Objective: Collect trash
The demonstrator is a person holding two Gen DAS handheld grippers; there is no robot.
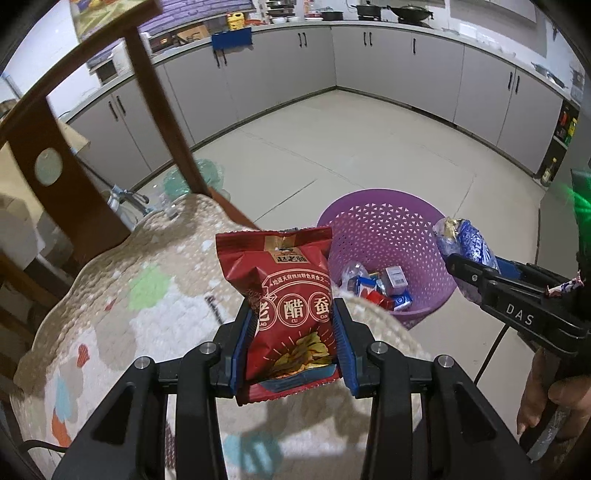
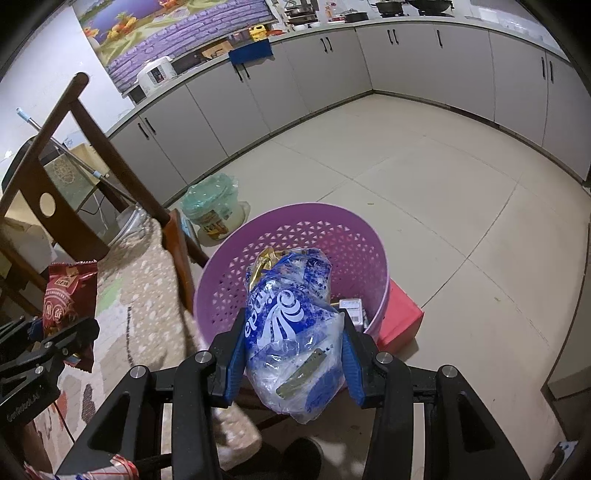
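Pale floor tiles (image 1: 332, 147) run out to grey kitchen cabinets (image 1: 399, 62) that line the far walls, with pots on the worktop (image 1: 388, 23) above them. Near the left, a dark wooden chair (image 1: 59, 155) carries a patterned cushion (image 1: 140, 295) — beige with coloured patches. Right of the chair a purple perforated basket (image 1: 384, 229) stands on the floor, with small wrappers and packets (image 1: 380, 288) already lying in its bottom. A red box (image 2: 400, 317) sits on the floor against the basket's right side, and a green-lined bin (image 2: 212, 206) stands farther back by the cabinets.

The left tool (image 1: 295, 332) is above the cushion, its blue pads narrowed onto a red snack bag (image 1: 288, 302) that stands upright between them, clear of the basket. The right tool (image 2: 293, 350) is nearly closed, pinching a crumpled blue-and-white plastic bag (image 2: 291, 325) — held above the basket's near rim, not yet inside. A hand (image 1: 546, 398) grips the right tool's handle at the near right edge of the left wrist view.
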